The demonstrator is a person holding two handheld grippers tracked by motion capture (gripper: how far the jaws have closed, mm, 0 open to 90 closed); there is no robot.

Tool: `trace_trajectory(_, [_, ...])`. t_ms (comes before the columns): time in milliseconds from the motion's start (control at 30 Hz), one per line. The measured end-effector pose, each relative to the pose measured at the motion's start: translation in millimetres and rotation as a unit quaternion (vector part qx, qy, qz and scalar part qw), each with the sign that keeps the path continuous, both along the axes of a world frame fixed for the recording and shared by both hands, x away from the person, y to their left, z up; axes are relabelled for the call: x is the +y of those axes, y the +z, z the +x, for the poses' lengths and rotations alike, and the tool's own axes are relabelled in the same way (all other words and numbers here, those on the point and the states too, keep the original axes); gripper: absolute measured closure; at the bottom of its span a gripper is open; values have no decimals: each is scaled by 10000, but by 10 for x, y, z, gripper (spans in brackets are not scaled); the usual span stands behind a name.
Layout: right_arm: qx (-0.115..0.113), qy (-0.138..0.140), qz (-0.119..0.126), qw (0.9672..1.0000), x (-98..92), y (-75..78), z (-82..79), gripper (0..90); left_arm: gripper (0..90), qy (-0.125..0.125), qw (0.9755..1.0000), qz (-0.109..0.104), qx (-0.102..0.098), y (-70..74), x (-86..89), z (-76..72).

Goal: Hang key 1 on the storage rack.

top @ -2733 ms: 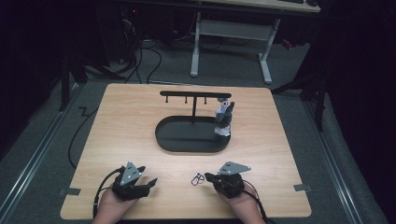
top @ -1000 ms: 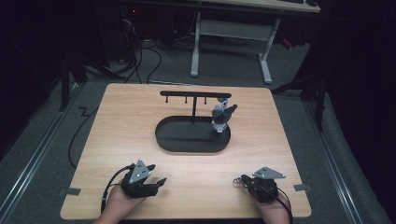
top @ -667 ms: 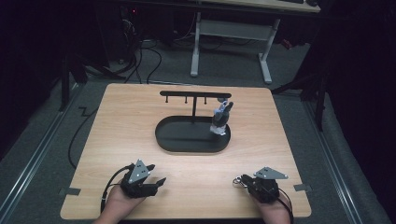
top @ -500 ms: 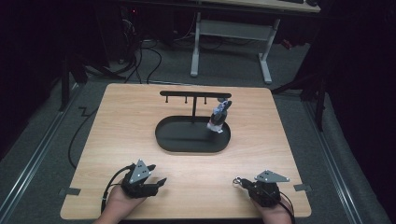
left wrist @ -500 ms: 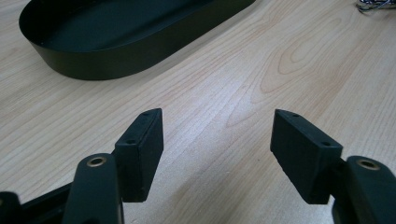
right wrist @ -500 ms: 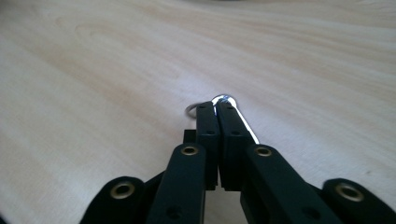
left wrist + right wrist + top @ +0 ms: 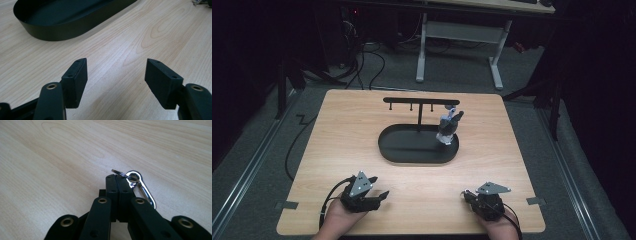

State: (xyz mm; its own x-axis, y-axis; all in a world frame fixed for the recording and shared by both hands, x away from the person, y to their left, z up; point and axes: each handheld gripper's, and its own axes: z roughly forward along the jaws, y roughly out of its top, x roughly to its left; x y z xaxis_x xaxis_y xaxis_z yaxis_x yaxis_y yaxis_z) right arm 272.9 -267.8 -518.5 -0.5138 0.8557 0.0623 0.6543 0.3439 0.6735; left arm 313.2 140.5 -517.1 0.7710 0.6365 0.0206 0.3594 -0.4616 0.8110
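My right gripper (image 7: 116, 178) sat near the bench's (image 7: 362, 130) front right corner, jaws pressed fully together, apparently pinching the key ring's (image 7: 120, 173) thin wire, its silver clip (image 7: 140, 186) lying alongside. My left gripper (image 7: 116, 75), near the front left corner, held nothing, jaws spread wide, facing the black tray (image 7: 70, 27).

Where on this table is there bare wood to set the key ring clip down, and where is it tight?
Bare wood spans between the left gripper and right gripper, in front of the black tray. The table is also bare left of the tray. It is crowded around the hook stand and hanging keychain.
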Motion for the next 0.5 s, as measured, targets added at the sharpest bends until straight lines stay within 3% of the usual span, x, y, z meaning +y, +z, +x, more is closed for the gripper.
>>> trace_trajectory(233, [-25,-59,85,9999,-2,0,111,889,355,142,9999,-15,10,3,87,-40])
trace_trajectory(500, [-131,-62,50,9999,-12,53,44,862,355,141,9999,-14,27,-4,75,-21])
